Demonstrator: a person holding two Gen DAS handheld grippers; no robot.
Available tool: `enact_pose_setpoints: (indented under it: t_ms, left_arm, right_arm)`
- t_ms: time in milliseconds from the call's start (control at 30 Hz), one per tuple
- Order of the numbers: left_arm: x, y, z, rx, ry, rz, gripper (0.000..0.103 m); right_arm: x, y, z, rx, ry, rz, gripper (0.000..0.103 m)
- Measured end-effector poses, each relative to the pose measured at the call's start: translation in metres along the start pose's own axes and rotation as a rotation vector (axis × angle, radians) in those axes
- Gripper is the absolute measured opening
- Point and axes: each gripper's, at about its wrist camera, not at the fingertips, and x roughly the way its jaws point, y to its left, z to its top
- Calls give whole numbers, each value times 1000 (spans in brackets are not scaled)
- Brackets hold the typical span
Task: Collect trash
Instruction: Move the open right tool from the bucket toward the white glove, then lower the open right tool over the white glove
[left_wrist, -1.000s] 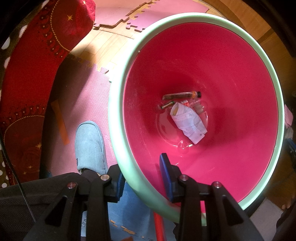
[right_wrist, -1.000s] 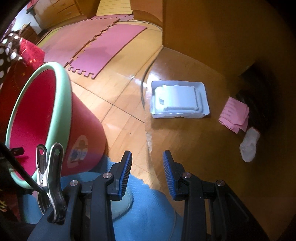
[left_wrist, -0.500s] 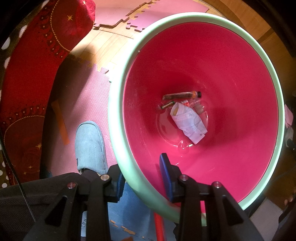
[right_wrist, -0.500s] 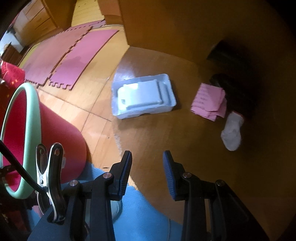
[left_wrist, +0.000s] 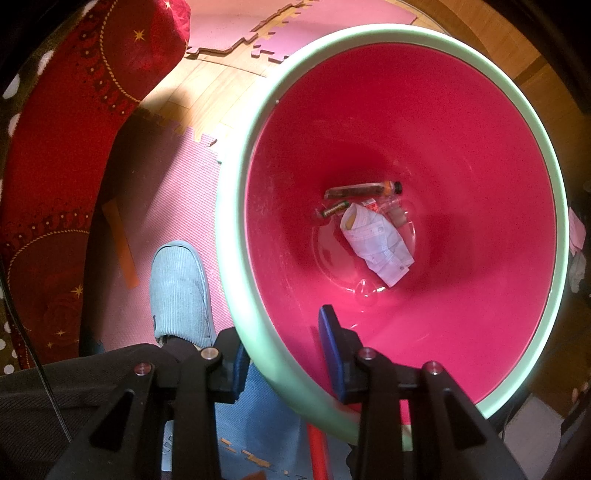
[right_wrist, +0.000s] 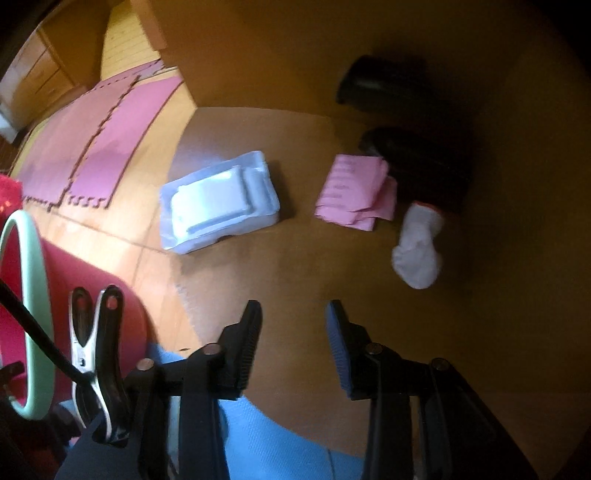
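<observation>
My left gripper (left_wrist: 284, 354) is shut on the pale green rim (left_wrist: 236, 258) of a pink bucket and points straight down into it. At the bucket's bottom lie a crumpled white paper (left_wrist: 376, 240), a brown bottle (left_wrist: 362, 190) and other small bits of trash. My right gripper (right_wrist: 293, 332) hovers over the wooden floor, its jaws opening with nothing between them. Ahead of it lie a white plastic tray (right_wrist: 218, 206), pink papers (right_wrist: 351, 192) and a white sock (right_wrist: 419, 251). The bucket (right_wrist: 22, 295) shows at the left edge of the right wrist view.
A person's foot in a grey slipper (left_wrist: 177, 291) stands left of the bucket on pink foam mats (right_wrist: 110, 147). Red patterned fabric (left_wrist: 55, 147) fills the far left. Dark objects (right_wrist: 417, 162) sit behind the papers. A metal clamp (right_wrist: 96, 350) hangs beside my right gripper.
The right gripper has swung right across the floor, so the tray, papers and sock sit nearer the middle of its view, and its jaws stand wider. The left gripper and bucket have not moved.
</observation>
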Motion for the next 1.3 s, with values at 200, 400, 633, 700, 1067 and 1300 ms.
enact_pose_setpoints:
  t_ms: [200,400,633,700,1067,1300]
  left_arm:
    - [0,0,0,1,0,2,36]
    - [1,2,0,0,1,0,36]
    - [1,2,1,-1,2,0,36]
    - [1,2,1,-1,2,0,36]
    - [1,3,1,-1,2,1,36]
    - [2,3,1,-1,2,2,36]
  right_arm:
    - [5,-25,2,77,-5,-36,49]
    - [9,-40,3,104,-2,-70,49]
    - [12,-57,11,162,-22,-114,50]
    - [13,-62,13,184,-24,-122,51]
    - [22,-83,23,244,-18,-166,52]
    - [30,-88,24,264,-5,-173,52]
